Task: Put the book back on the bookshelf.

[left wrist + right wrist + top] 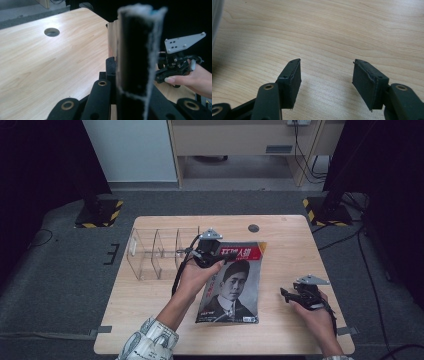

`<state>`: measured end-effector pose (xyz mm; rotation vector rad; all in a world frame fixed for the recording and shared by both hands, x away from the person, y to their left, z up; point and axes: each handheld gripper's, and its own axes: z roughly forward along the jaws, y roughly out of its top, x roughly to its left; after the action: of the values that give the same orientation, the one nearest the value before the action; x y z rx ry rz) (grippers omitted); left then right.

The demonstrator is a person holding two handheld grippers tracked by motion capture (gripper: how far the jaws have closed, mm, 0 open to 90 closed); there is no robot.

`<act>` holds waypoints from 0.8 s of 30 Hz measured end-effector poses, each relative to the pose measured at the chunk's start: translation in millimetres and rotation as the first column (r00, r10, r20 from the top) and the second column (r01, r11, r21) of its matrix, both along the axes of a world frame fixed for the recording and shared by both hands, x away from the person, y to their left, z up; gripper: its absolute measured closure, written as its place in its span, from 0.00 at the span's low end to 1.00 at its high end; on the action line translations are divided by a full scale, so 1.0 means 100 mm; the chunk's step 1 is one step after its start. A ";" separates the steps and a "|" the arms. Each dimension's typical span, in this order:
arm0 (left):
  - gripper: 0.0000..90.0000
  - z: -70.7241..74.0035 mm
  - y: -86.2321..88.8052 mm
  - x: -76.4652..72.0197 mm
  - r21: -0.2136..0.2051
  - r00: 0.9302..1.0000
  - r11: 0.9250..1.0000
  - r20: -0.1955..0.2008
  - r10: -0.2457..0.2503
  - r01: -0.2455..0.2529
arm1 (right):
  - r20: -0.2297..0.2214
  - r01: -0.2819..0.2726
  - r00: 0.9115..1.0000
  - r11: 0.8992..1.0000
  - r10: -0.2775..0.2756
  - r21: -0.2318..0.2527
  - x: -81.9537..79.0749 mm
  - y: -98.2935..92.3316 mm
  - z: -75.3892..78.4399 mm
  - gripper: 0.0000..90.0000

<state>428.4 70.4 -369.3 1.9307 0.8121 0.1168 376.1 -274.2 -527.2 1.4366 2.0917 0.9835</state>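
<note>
Wooden table (280, 330): one magazine (235, 287), one clear organizer (155, 251), two claws.

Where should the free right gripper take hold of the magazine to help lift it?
Take the magazine by its right long edge, coming in low from the right. That edge lies flat on the table, nearest the open right gripper, while the left gripper is clamped on the top edge.
</note>
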 end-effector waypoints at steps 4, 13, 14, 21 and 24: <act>0.96 0.10 0.05 0.00 -0.017 1.000 1.000 0.016 0.010 -0.010 | -0.008 0.010 1.000 1.000 -0.010 -0.003 0.00 -0.01 -0.01 0.44; 0.96 0.28 0.15 -0.01 -0.050 0.999 0.998 0.043 0.030 -0.028 | -0.011 0.022 1.000 1.000 -0.022 -0.012 0.01 -0.02 -0.04 0.42; 0.96 0.30 0.16 -0.01 -0.052 0.998 0.998 0.048 0.032 -0.030 | -0.012 0.025 1.000 1.000 -0.026 -0.012 0.01 -0.02 -0.04 0.41; 0.96 0.38 0.22 -0.03 -0.062 0.997 0.997 0.059 0.042 -0.038 | -0.016 0.037 0.999 0.999 -0.037 -0.024 0.02 -0.03 -0.07 0.36; 0.96 0.41 0.25 -0.03 -0.068 0.997 0.997 0.063 0.046 -0.042 | -0.016 0.042 0.999 0.999 -0.042 -0.022 0.02 -0.02 -0.07 0.35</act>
<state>425.4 95.2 -328.7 1.8373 0.8063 0.1754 377.9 -275.9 -533.9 1.4765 2.0688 0.9326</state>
